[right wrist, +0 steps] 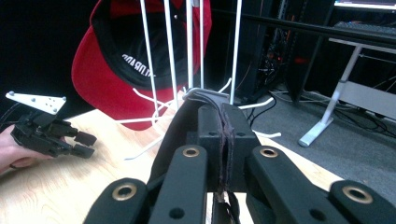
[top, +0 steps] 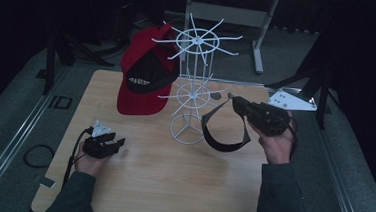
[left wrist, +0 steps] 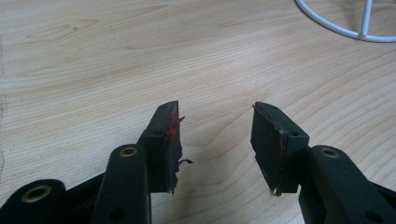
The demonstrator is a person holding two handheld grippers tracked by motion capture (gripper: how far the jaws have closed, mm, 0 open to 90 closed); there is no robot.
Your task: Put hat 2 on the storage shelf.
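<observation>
A white wire rack (top: 193, 86) stands on the wooden table (top: 170, 185). A red cap (top: 142, 80) hangs from one of its upper left hooks and is also seen in the right gripper view (right wrist: 116, 60). My right gripper (top: 232, 101) is shut on the strap of a black visor (top: 221, 133), held off the table just right of the rack's lower hooks. Dark fabric (right wrist: 201, 95) is pinched between its jaws (right wrist: 223, 116). My left gripper (top: 115, 143) rests low over the table at the left, open with nothing between its fingers (left wrist: 215, 126).
The rack's round base ring (left wrist: 336, 28) lies ahead and right of the left gripper. A desk leg (top: 260, 46) and dark stands lie beyond the table's far edge. A cable loop (top: 37, 155) lies on the floor at the left. Bare wood stretches along the front of the table.
</observation>
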